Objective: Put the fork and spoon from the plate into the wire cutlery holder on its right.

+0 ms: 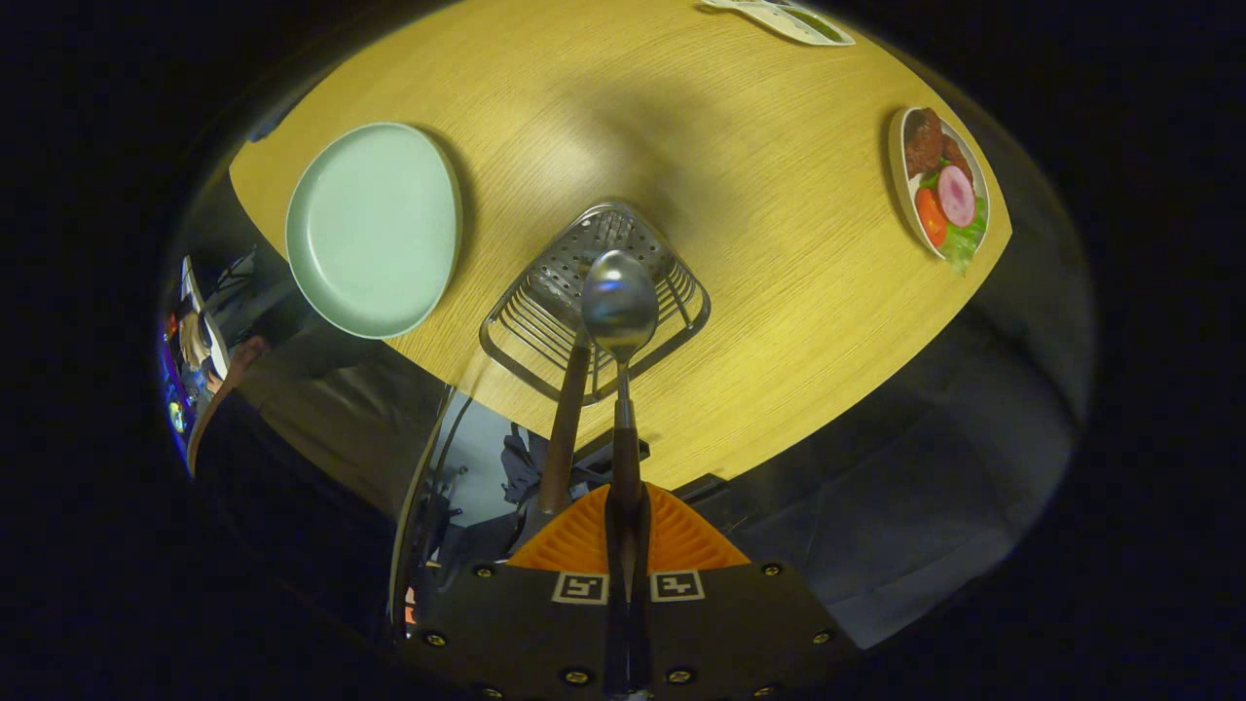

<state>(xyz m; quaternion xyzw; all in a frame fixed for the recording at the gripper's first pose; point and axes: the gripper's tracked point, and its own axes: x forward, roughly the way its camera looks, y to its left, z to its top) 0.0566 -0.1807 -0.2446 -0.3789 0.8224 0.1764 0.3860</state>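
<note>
Gripper (627, 531) clamps a spoon (620, 307) by its handle, bowl poised over the wire cutlery holder (545, 316).
Wooden table (740, 321) below — green plate (373, 229) left of the holder, a brown-handled utensil (565, 428) already standing in it.

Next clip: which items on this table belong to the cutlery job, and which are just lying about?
Part of the job:
- spoon, clamped by its handle in the tool, bowl over the holder
- wire cutlery holder
- wooden-handled utensil already standing in the holder, probably the fork
- green plate, left of the holder

Just lying about:
- dish of salad and meat
- white tray at the table's far edge
</note>
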